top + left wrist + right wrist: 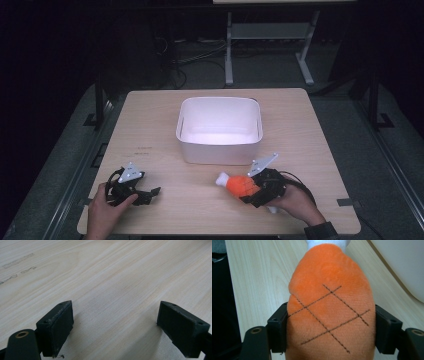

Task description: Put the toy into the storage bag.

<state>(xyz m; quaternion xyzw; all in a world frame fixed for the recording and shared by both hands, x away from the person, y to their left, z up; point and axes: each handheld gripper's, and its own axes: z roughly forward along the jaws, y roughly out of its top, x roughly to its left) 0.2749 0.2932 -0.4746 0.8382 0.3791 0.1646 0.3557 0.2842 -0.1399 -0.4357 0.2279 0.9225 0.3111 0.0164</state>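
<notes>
Nearest the high camera, at the left: a hand (102, 210) around the left hand-held gripper (150, 192), low over the desk (165, 120) near its front left corner, grey three-cornered plate on top. Released, jaws spread wide in the left gripper view, black pads (58, 326) well apart, bare pale wood grain between them, nothing grasped. Faint printed marks (142, 150) on the wood beyond that hand-held gripper. Further right, in the middle of the desk towards its far edge: a white tub (220, 150), rounded corners, open top, pale inside. Just in front of the tub's right half: an orange plush toy (240, 185), white tip pointing left towards the desk's middle, orange body towards the right. Right hand-held gripper (250, 192) clenched on the orange plush toy (329, 310), both pads pressed into the soft sides, fabric bulging above them in the right gripper view, dark stitched crossing lines over the orange surface, white end at the top of that view. Whether touching the desk or lifted off it: cannot tell. Right hand (295, 202) behind that hand-held gripper, dark sleeve at the front edge, cable looping beside it. A curved stretch of the tub's white wall (402, 267) at the upper right of the right gripper view, close to the toy but apart from it.
</notes>
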